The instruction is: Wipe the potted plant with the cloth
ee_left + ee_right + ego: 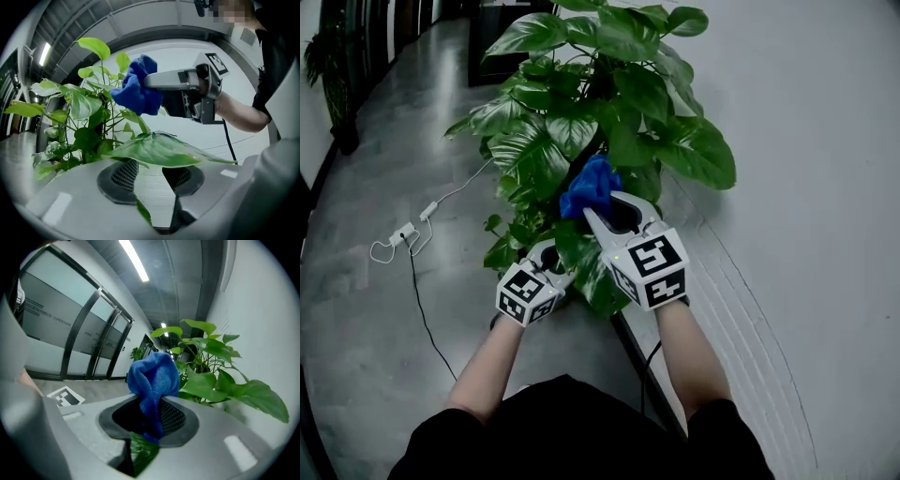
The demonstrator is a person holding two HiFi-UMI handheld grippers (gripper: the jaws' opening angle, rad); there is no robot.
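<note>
The potted plant (600,103) stands against the wall, with broad green leaves spreading over its pot. My right gripper (602,212) is shut on the bunched blue cloth (591,186) and holds it against the middle leaves. The right gripper view shows the blue cloth (154,378) pinched between the pads and sticking up out of them. My left gripper (551,264) is lower, among the bottom leaves, and stands open. In the left gripper view a large leaf (164,150) lies across the gap just above the pads (124,176), which do not press on it. The right gripper (187,91) with the cloth (138,89) shows above.
A white wall (806,187) rises right of the plant, with a dark skirting strip (636,352) along its foot. On the grey floor at the left lie a white power strip (401,232) and its cables. Another plant (333,66) stands far left. Glass doors (89,333) line the corridor.
</note>
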